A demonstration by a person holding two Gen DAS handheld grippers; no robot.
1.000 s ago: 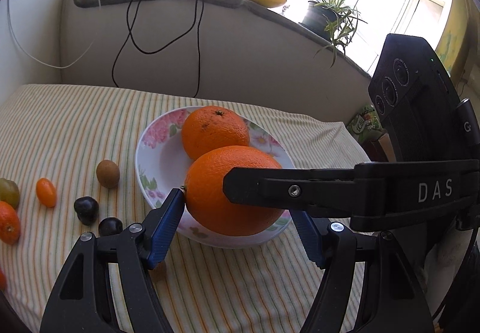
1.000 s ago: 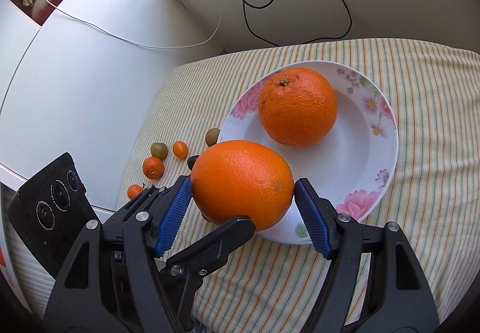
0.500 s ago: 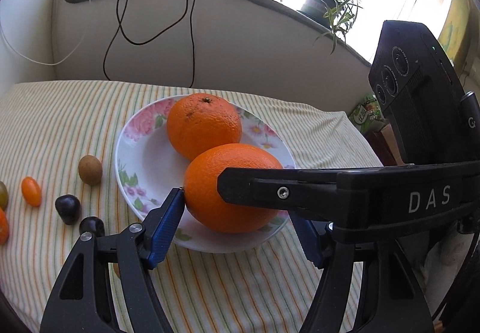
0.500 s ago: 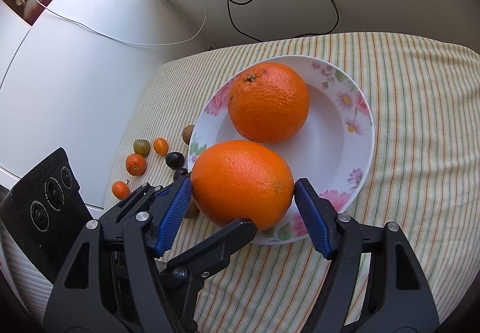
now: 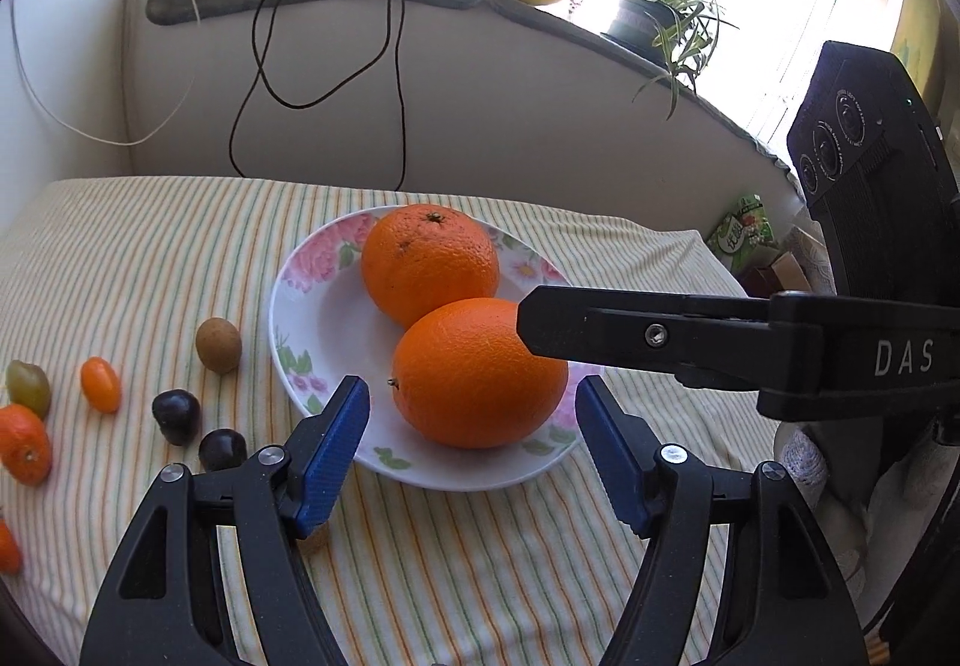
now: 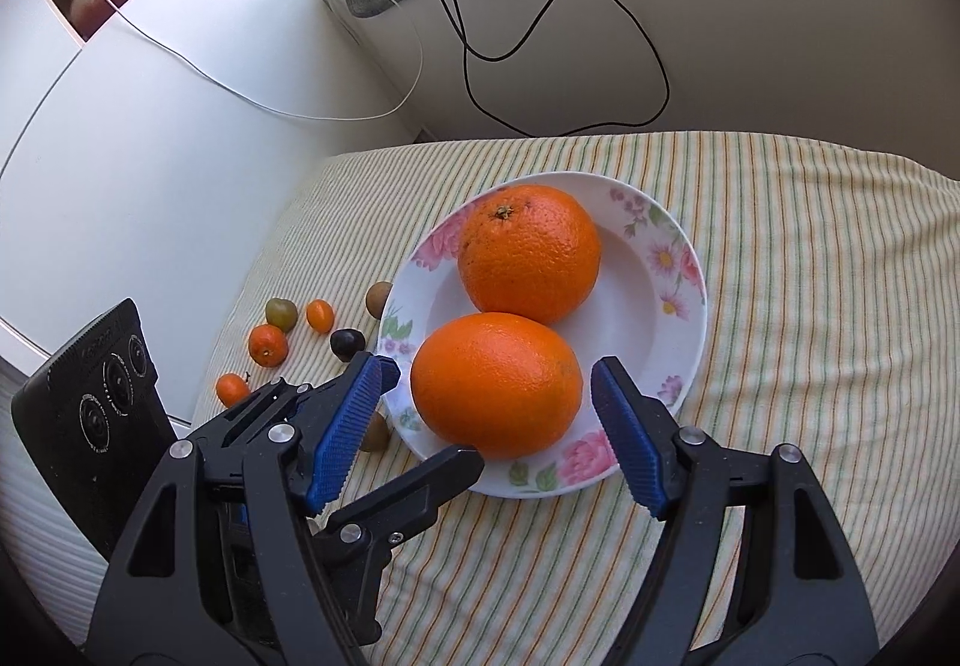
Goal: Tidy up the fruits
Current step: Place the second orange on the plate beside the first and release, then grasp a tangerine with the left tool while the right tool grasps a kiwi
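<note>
Two large oranges lie in a floral white plate. The near orange rests at the plate's front, touching the far orange. My left gripper is open, its blue pads standing apart from the near orange on either side. My right gripper is open too, its pads clear of the same orange. The right gripper's finger crosses the left wrist view.
Small fruits lie on the striped cloth left of the plate: a kiwi, two dark plums, a kumquat, a green fruit and small tangerines. A wall with hanging cables stands behind. The cloth's right edge drops off.
Both grippers were shut on the near orange and carried it over the plate. Now it rests in the plate and both grippers have opened off it.
</note>
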